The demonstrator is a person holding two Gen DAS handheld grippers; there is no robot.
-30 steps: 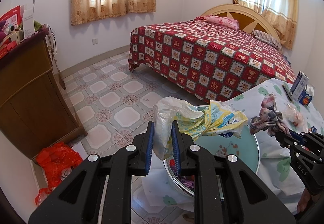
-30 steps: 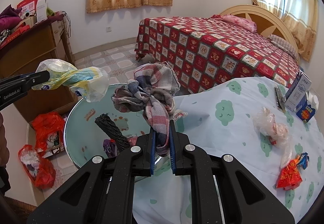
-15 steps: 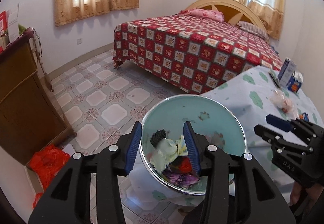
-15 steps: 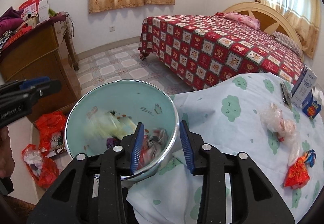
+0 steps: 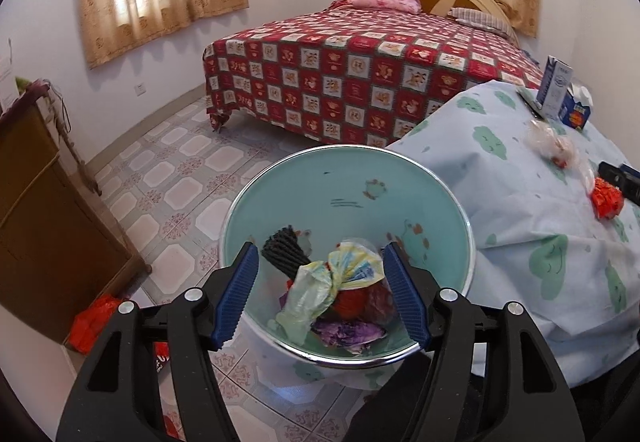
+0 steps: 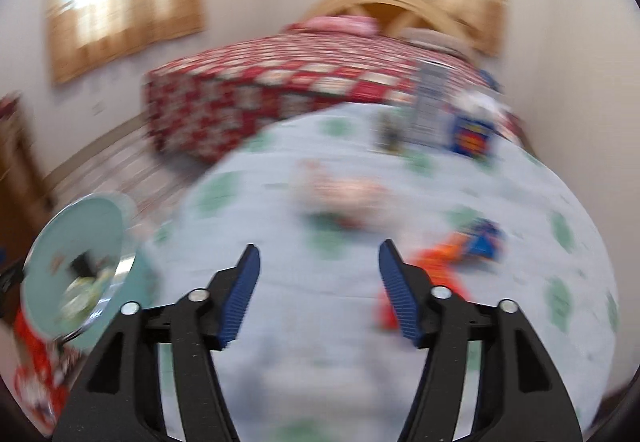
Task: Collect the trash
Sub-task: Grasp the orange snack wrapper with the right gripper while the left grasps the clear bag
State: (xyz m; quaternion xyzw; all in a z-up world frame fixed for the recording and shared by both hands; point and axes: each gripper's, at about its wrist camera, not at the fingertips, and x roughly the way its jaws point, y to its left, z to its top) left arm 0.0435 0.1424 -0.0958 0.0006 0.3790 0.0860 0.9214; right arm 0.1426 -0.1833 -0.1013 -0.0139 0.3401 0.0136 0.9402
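A teal bin (image 5: 360, 186) with a shiny rim stands beside the table and holds a crumpled plastic bag (image 5: 320, 282), a black ribbed piece (image 5: 284, 250) and other scraps. My left gripper (image 5: 320, 262) hovers over the bin, its jaws opening with nothing gripped. My right gripper (image 6: 318, 260) hangs over the blue cloth-covered table (image 6: 300, 318), jaws opening and empty; this view is blurred. A red-orange wrapper (image 6: 436, 262) lies just right of it, a clear bag of scraps (image 6: 340, 194) farther off. The bin (image 6: 76, 242) shows at far left.
A milk carton (image 5: 554, 86) and a blue box (image 5: 576, 114) stand at the table's far edge. A bed with a red checked cover (image 5: 360, 74) fills the back. A wooden cabinet (image 5: 40, 202) stands left, red bags (image 5: 94, 322) at its foot.
Both grippers opened and dropped their loads, the plastic bag and the checked cloth, into the bin. The right gripper then swung right over the table; the left moved closer above the bin.
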